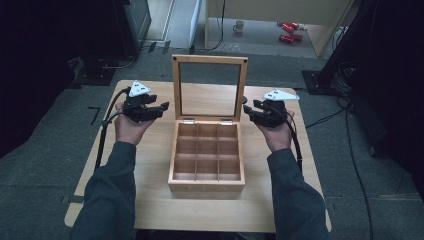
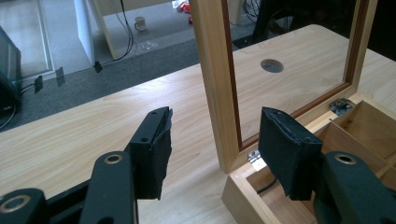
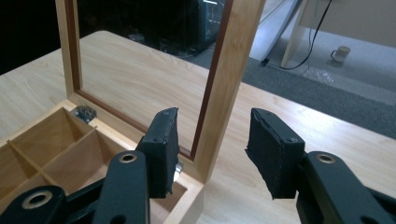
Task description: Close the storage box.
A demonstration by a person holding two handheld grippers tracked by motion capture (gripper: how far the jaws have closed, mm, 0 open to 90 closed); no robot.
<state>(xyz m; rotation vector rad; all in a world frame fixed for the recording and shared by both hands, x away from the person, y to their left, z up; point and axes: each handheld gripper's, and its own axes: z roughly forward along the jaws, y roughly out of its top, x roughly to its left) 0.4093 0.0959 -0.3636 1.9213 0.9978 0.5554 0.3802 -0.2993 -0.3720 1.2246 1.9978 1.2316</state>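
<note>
Nearest the high camera are two grey sleeves (image 1: pixel 107 195), coming in from the bottom edge over the bench (image 1: pixel 150 210). The left hand-held gripper (image 1: pixel 162 107) sits left of the box (image 1: pixel 206 175), near the lid's left frame; its jaws stand apart with nothing pressed between them. In the left gripper view that frame post rises between and beyond the two pads (image 2: pixel 156 154), untouched.

The box stands mid-bench, open, its nine compartments bare. The glass-paned lid (image 1: pixel 210 60) stands upright on hinges at the rear edge.

The right hand-held gripper (image 1: pixel 248 112) sits right of the box, close to the lid's right post. Its jaws are apart too, the post between and beyond them, not clamped.

A mug (image 1: pixel 238 26) stands on the floor far behind.
</note>
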